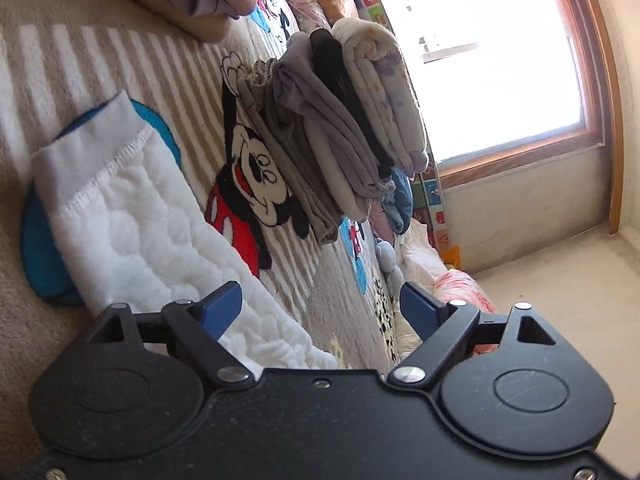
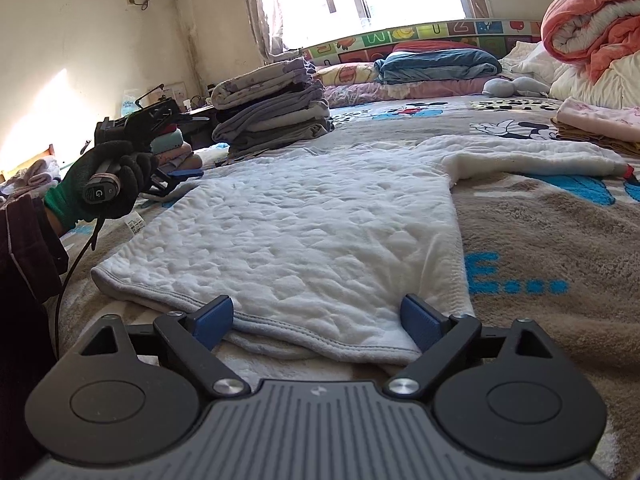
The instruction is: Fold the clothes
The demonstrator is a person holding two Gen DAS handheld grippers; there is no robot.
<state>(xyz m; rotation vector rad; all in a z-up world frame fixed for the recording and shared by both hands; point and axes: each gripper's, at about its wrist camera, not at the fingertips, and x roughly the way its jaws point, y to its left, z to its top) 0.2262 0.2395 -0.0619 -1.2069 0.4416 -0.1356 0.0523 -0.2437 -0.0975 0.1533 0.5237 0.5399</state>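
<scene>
A white quilted long-sleeved top (image 2: 312, 224) lies flat on the cartoon-print blanket (image 2: 560, 240), one sleeve (image 2: 532, 162) stretched to the right. My right gripper (image 2: 320, 320) is open and low over the top's hem, a blue finger near each side of it. My left gripper (image 1: 320, 312) is open, rolled sideways, just above a sleeve cuff (image 1: 120, 200) of the same top. It also shows in the right wrist view (image 2: 176, 174), held by a gloved hand at the garment's left edge.
A stack of folded clothes (image 2: 276, 108) stands on the blanket behind the top, also in the left wrist view (image 1: 340, 128). Pillows and a blue folded cloth (image 2: 436, 66) lie by the window. A rolled pink quilt (image 2: 592, 20) and folded pink clothes (image 2: 600, 120) are at right.
</scene>
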